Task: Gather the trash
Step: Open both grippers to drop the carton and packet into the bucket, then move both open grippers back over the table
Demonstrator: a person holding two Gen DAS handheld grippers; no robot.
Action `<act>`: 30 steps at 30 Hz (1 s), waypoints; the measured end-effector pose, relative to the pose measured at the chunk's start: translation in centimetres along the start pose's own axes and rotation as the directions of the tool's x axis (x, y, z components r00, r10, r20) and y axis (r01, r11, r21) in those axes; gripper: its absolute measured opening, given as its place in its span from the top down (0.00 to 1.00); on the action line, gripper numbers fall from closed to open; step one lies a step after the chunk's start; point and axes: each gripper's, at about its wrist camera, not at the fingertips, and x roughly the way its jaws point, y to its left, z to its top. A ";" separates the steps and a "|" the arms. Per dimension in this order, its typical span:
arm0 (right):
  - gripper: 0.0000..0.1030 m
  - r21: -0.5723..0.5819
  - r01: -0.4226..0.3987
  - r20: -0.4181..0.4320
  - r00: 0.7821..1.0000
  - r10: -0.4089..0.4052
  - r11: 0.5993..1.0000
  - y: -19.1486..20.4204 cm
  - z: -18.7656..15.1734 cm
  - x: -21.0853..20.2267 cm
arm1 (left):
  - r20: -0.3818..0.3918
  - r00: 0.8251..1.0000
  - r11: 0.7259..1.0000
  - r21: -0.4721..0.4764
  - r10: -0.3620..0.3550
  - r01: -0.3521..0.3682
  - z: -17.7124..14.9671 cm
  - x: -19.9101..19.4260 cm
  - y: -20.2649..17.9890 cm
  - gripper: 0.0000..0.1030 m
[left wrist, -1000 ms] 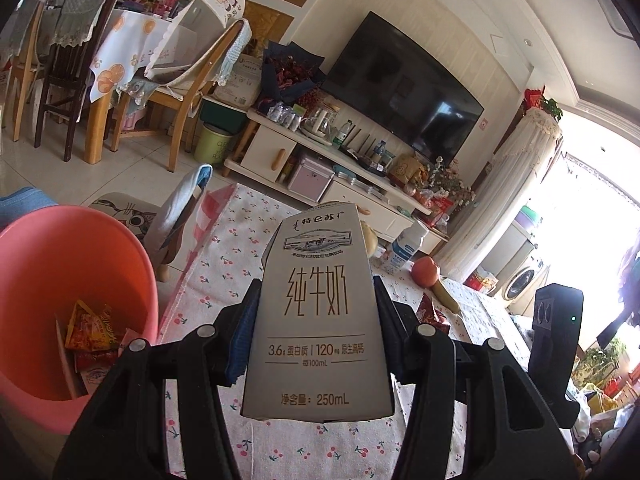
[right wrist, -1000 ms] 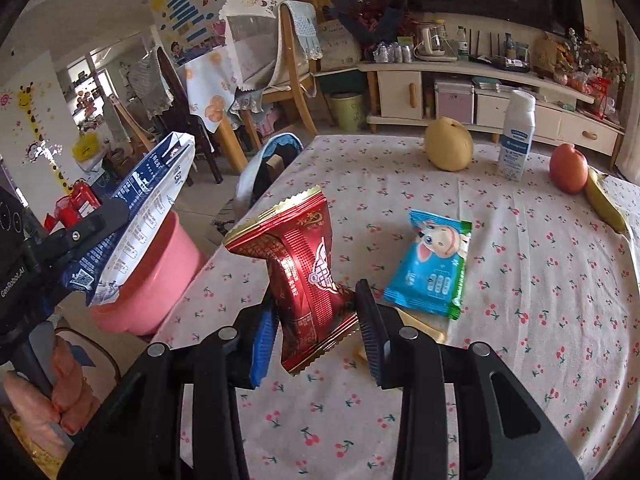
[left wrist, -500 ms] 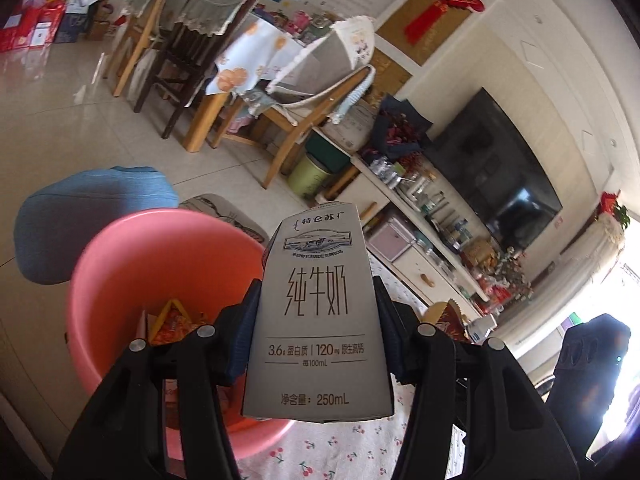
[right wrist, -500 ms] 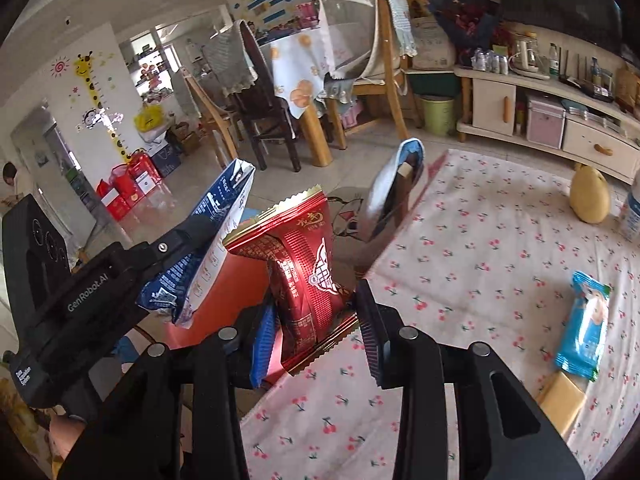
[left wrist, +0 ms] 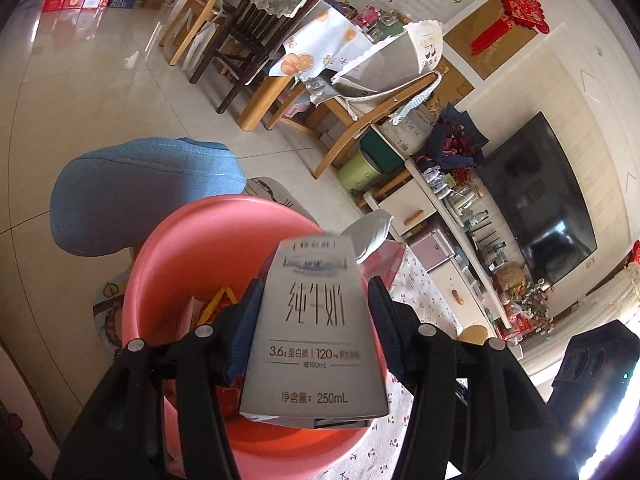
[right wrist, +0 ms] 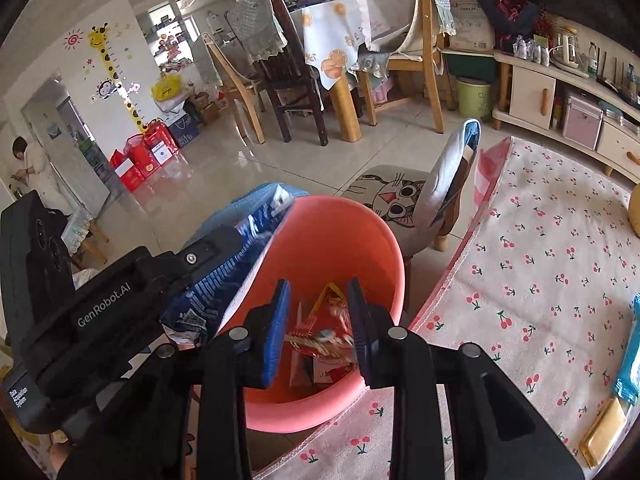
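A grey milk carton (left wrist: pixel 316 340) stands between the pads of my left gripper (left wrist: pixel 312 300), over the pink bin (left wrist: pixel 192 240). The jaws are opening. The carton's top is blurred and tipped away, and it looks loose. From the right wrist view its blue side (right wrist: pixel 224 280) hangs at the bin's left rim beside the left gripper's black finger (right wrist: pixel 208 252). My right gripper (right wrist: pixel 318 300) is over the bin (right wrist: pixel 360 224), its jaws closing with nothing between them. Below them the red snack wrapper (right wrist: pixel 320 340) shows blurred among other wrappers inside the bin.
The cherry-print tablecloth (right wrist: pixel 560 260) lies to the right with a blue packet (right wrist: pixel 630 352) and a yellow packet (right wrist: pixel 604 428). A cat-cushion chair (right wrist: pixel 392 200) and a blue stool (left wrist: pixel 148 188) stand behind the bin. A person (right wrist: pixel 32 168) stands in the far doorway.
Both grippers swung left from the table to above the bin. The red wrapper left the right jaws and dropped into the bin. The carton slipped and tipped in the left jaws.
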 end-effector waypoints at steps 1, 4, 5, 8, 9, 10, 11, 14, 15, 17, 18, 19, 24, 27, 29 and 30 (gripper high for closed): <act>0.69 0.012 -0.001 -0.007 1.000 0.001 1.000 -0.3 0.0 0.1 | 0.002 1.000 1.000 -0.015 0.008 -0.008 0.1 0.1 0.2 0.35; 0.47 0.037 0.012 0.006 1.000 -0.012 0.999 -1.1 -0.4 -0.7 | 0.042 0.999 0.999 -0.031 0.028 -0.026 -0.2 -0.5 0.6 0.25; 0.36 0.039 0.023 0.017 1.000 -0.023 0.999 -1.3 -0.5 -1.2 | 0.059 0.998 0.999 -0.026 0.029 -0.028 -0.2 -0.7 0.6 0.22; 0.17 0.030 0.083 0.045 0.995 -0.085 0.996 -1.9 -1.3 -2.8 | 0.105 0.994 1.000 0.002 0.017 -0.018 -0.4 -1.1 -0.1 0.19; 0.15 0.024 0.110 0.048 0.993 -0.111 0.994 -2.2 -1.7 -3.3 | 0.114 0.993 1.000 0.015 0.012 -0.014 -0.5 -1.1 -0.5 0.19; 0.15 0.020 0.133 0.049 0.990 -0.134 0.991 -2.5 -2.0 -3.7 | 0.126 0.992 1.000 0.028 0.001 -0.004 -0.7 -1.2 -0.9 0.18; 0.14 0.020 0.150 0.048 0.987 -0.150 0.989 -3.0 -2.4 -4.1 | 0.135 0.991 0.999 0.040 -0.018 0.013 -0.8 -1.2 -1.4 0.15; 0.13 0.037 0.164 0.042 0.985 -0.165 0.986 -4.4 -3.7 -5.1 | 0.156 0.986 0.994 0.095 -0.062 0.047 -1.3 -1.3 -3.0 0.12; 0.11 0.045 0.169 0.046 0.984 -0.171 0.985 -4.9 -4.2 -5.5 | 0.160 0.985 0.992 0.114 -0.068 0.050 -1.4 -1.2 -3.5 0.12; 0.11 0.061 0.174 0.061 0.982 -0.177 0.983 -5.7 -5.0 -6.3 | 0.163 0.983 0.987 0.148 -0.080 0.056 -1.9 -1.2 -4.4 0.10; 0.10 0.070 0.179 0.069 0.981 -0.184 0.981 -6.2 -5.4 -6.8 | 0.158 0.984 0.985 0.161 -0.084 0.058 -2.0 -1.0 -4.7 0.10; 0.09 0.076 0.187 0.076 0.978 -0.193 0.979 -6.5 -5.7 -7.3 | 0.150 0.985 0.983 0.172 -0.086 0.060 -2.1 -0.8 -5.0 0.09; 0.05 0.071 0.253 0.113 0.959 -0.260 0.965 -8.3 -7.0 -9.8 | 0.103 0.992 0.978 0.203 -0.067 0.045 -2.9 -0.2 -6.0 0.07; 0.05 0.071 0.293 0.118 0.947 -0.299 0.954 -9.3 -7.6 -11.1 | 0.086 0.996 0.971 0.238 -0.040 0.019 -3.8 0.1 -6.8 0.07; 0.05 0.069 0.317 0.132 0.937 -0.324 0.946 -9.9 -8.1 -12.0 | 0.088 0.995 0.964 0.264 -0.041 0.017 -4.4 0.0 -7.4 0.07; 0.05 0.065 0.334 0.134 0.931 -0.339 0.940 -10.2 -8.3 -12.4 | 0.086 0.995 0.960 0.280 -0.040 0.014 -4.7 0.0 -7.8 0.07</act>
